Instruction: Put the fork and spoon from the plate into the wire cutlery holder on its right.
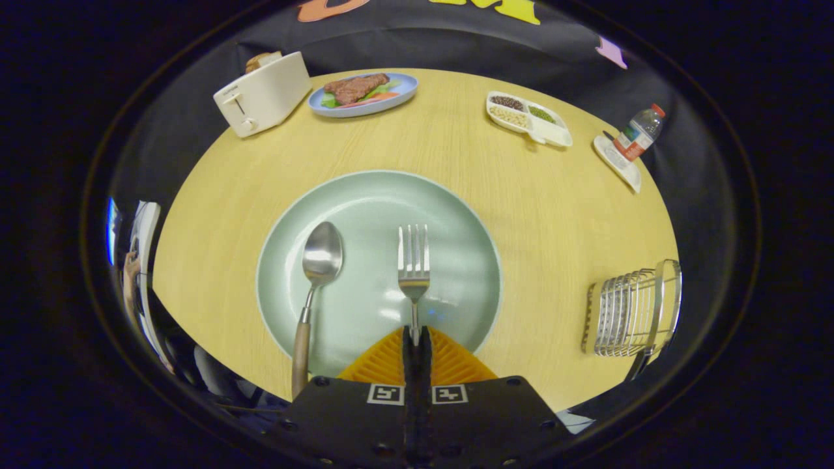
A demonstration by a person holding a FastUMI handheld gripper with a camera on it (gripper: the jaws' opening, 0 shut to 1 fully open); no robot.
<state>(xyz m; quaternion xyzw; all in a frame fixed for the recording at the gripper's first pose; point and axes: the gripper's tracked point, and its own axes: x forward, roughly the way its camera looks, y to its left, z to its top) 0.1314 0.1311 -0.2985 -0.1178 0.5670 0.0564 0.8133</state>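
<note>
A pale green plate (449, 215) lies on the round wooden table just ahead of my fingers. On it a spoon (319, 267) with a wooden handle lies to the left, its handle reaching past the plate's near rim. A metal fork (414, 264) points its tines away from me. My gripper (416, 335) is shut on the fork's handle, whose near part is hidden between the fingers. The wire cutlery holder (632, 312) stands on the table to the right of the plate, near the table's edge.
At the far side of the table stand a white toaster (264, 94), a blue plate with steak (363, 93), a divided white dish of beans (528, 117) and a water bottle (640, 132) on a small white dish.
</note>
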